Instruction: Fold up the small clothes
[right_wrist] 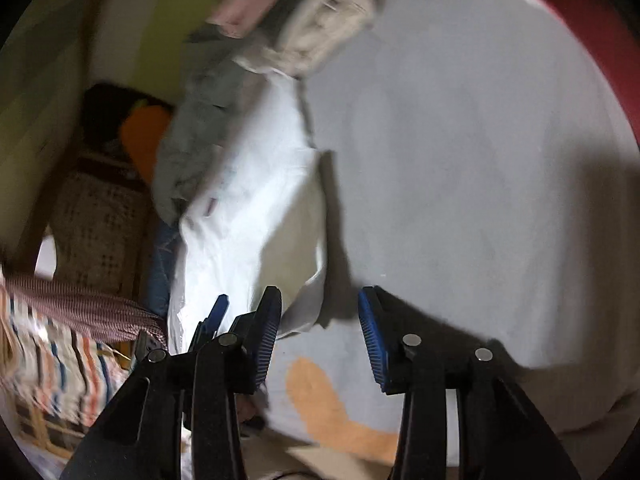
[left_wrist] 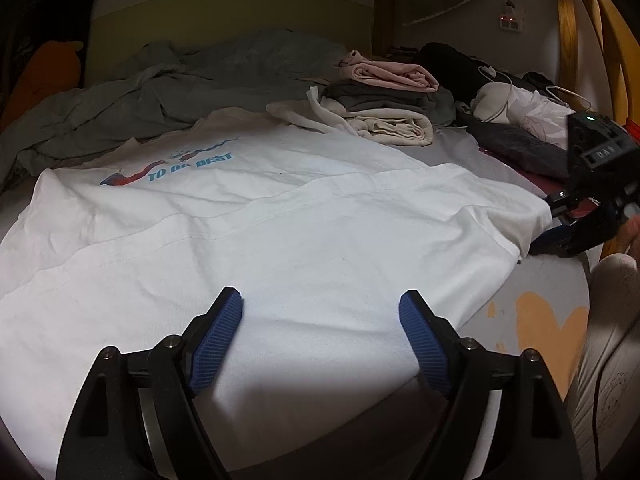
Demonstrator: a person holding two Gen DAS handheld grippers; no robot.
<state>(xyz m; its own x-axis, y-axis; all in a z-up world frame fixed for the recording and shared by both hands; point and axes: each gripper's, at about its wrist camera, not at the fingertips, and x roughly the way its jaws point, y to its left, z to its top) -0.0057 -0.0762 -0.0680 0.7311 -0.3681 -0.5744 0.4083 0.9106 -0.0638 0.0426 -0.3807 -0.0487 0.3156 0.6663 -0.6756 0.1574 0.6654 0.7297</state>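
Note:
A white T-shirt (left_wrist: 280, 232) with a blue and red print lies spread flat on the bed, a fold line running across its middle. My left gripper (left_wrist: 322, 312) hovers open over the shirt's near part, nothing between its blue pads. My right gripper (left_wrist: 560, 236) sits at the shirt's right corner. The right wrist view is blurred and tilted. In it the right gripper (right_wrist: 320, 316) stands open, with the T-shirt (right_wrist: 256, 232) reaching its corner into the gap, and the pads do not press on it. A blue finger (right_wrist: 218, 312) of the left gripper shows beside it.
A stack of folded clothes (left_wrist: 384, 100) stands behind the shirt, next to a crumpled grey blanket (left_wrist: 160, 96). Dark clothes and white cables (left_wrist: 500, 80) lie at the back right. A person's leg in light trousers (left_wrist: 612, 320) is at the right, with a wooden frame (left_wrist: 568, 40) behind.

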